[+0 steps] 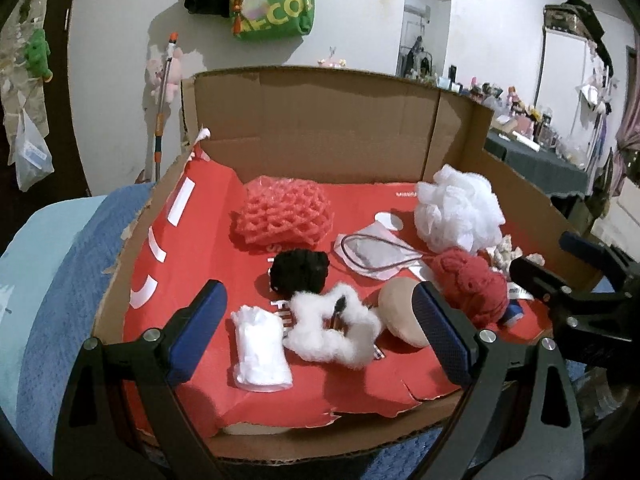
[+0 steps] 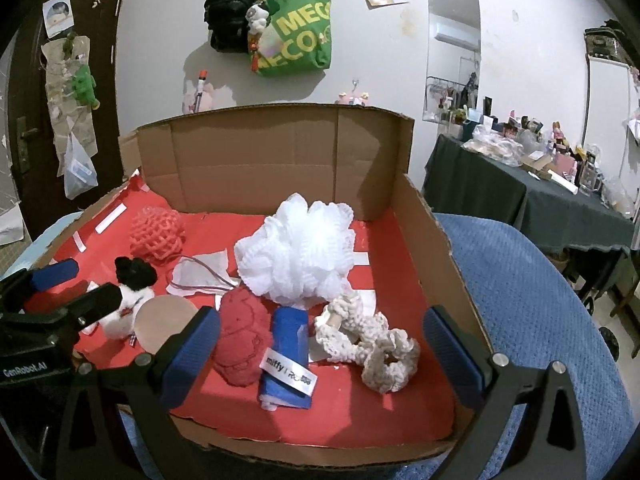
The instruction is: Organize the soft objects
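Both hand-held grippers wide open; holding nil.

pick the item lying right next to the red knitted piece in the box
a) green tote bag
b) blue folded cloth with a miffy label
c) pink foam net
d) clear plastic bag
b: in the right wrist view the blue folded cloth with its miffy label lies against the red knitted piece on the box's red floor.

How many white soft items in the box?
3 pure white: bath pouf at the back right, fluffy scrunchie front centre, folded white pack to its left. The cream crochet piece is off-white. More may hide under the pouf.
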Demonstrator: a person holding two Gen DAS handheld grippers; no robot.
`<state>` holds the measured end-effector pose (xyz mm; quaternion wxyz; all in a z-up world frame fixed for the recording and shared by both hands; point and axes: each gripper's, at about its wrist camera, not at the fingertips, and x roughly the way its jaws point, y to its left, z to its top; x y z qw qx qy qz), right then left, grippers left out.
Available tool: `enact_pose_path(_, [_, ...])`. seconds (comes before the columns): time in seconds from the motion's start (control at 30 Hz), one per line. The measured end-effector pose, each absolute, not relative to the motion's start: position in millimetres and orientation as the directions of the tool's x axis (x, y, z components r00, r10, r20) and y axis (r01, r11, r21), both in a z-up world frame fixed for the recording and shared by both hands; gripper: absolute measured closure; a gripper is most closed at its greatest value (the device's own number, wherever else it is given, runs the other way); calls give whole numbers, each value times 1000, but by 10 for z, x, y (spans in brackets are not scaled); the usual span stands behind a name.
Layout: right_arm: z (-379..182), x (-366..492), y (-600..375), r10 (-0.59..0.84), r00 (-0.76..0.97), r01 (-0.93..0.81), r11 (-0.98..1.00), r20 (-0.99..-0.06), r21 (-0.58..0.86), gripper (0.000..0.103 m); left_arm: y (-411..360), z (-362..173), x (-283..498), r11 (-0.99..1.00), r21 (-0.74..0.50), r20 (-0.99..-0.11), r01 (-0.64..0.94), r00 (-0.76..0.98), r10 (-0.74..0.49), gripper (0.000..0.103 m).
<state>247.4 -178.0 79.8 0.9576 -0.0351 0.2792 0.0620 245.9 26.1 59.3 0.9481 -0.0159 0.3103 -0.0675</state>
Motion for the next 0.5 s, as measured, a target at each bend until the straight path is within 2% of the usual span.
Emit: enact_pose_path(0.5, [770, 2492, -1768, 95, 833, -139, 989, -544, -40, 0, 260, 545, 2517, 991, -72, -615, 113, 777, -133, 8])
